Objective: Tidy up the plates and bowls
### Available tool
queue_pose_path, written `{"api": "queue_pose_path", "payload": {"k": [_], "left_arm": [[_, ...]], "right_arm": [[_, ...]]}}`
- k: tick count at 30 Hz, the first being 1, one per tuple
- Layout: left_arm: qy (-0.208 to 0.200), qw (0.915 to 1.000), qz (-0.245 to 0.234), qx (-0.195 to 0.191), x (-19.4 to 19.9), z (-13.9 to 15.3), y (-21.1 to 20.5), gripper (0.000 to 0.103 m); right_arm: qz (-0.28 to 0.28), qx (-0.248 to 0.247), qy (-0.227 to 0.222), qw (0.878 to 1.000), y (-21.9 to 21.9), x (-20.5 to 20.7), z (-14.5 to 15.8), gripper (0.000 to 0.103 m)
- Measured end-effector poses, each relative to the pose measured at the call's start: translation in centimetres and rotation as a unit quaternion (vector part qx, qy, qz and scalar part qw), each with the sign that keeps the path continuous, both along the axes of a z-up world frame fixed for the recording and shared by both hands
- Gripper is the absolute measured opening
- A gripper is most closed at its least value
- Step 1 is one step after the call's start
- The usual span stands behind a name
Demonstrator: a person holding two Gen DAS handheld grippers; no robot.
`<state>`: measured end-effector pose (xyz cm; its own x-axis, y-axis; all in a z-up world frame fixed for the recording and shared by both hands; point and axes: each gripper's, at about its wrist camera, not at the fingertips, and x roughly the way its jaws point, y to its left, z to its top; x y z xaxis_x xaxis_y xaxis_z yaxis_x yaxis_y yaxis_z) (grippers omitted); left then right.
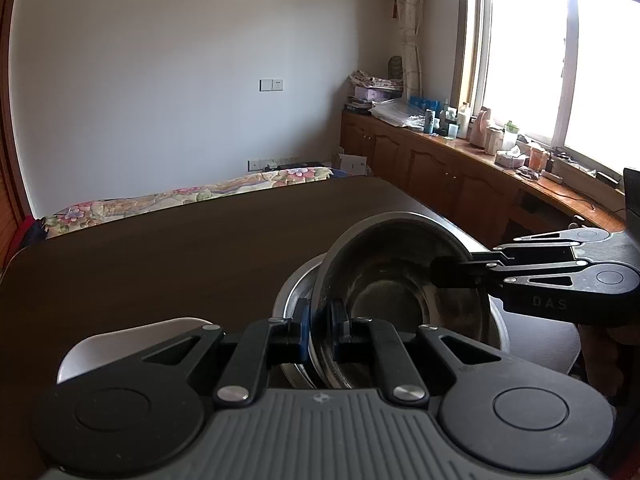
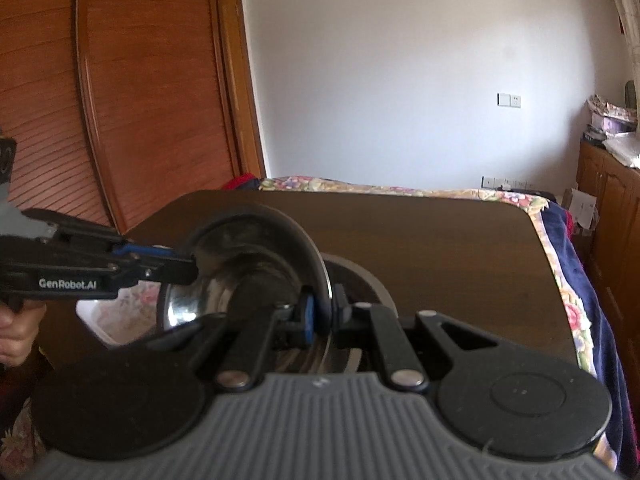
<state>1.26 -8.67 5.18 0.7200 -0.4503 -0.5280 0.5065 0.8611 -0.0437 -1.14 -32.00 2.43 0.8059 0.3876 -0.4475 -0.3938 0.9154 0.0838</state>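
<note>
Lower centre: we see the left gripper (image 1: 319, 330) and right gripper (image 2: 323, 312) both clamped on the tilted bowl's (image 1: 400, 280) rim, above a larger bowl (image 1: 292, 300) on the table (image 1: 160, 248).

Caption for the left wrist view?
Both grippers, left and right, clamp a tilted steel bowl above a larger bowl.

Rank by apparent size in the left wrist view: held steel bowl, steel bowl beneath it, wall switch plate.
1. held steel bowl, tilted and nearest
2. steel bowl beneath, mostly hidden, so its order is unsure
3. wall switch plate
</note>
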Motion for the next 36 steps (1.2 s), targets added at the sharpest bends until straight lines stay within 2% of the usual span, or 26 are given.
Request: {"api": "queue_pose_path", "payload": {"k": [15, 22, 26, 28, 30, 36], "left_arm": [[0.018, 0.9998, 0.002, -0.006, 1.7, -2.8, -0.1, 0.021], [0.008, 0.9999, 0.001, -0.009, 1.7, -2.8, -0.1, 0.022], [-0.010, 0.9999, 0.003, -0.012, 0.8, -3.0, 0.3, 0.030], [-0.022, 0.9997, 0.007, -0.012, 0.2, -2.8, 0.3, 0.032], [-0.032, 0.9994, 0.007, -0.013, -0.4, -2.5, 0.4, 0.043], [-0.067, 0.9974, 0.020, -0.018, -2.6, -1.8, 0.8, 0.062]], "right_arm": [[0.001, -0.001, 0.006, 1.000, 0.0, 1.7, -1.9, 0.013], [0.000, -0.012, -0.020, 1.000, -0.1, 1.6, -2.1, 0.015], [-0.006, -0.017, -0.034, 0.999, -0.2, 1.1, -2.1, 0.016], [-0.009, -0.017, -0.042, 0.999, -0.2, 0.9, -2.0, 0.021], [-0.010, -0.017, -0.049, 0.999, -0.2, 0.5, -1.9, 0.024], [-0.019, -0.023, -0.085, 0.996, 0.0, -1.3, -1.3, 0.026]]}}
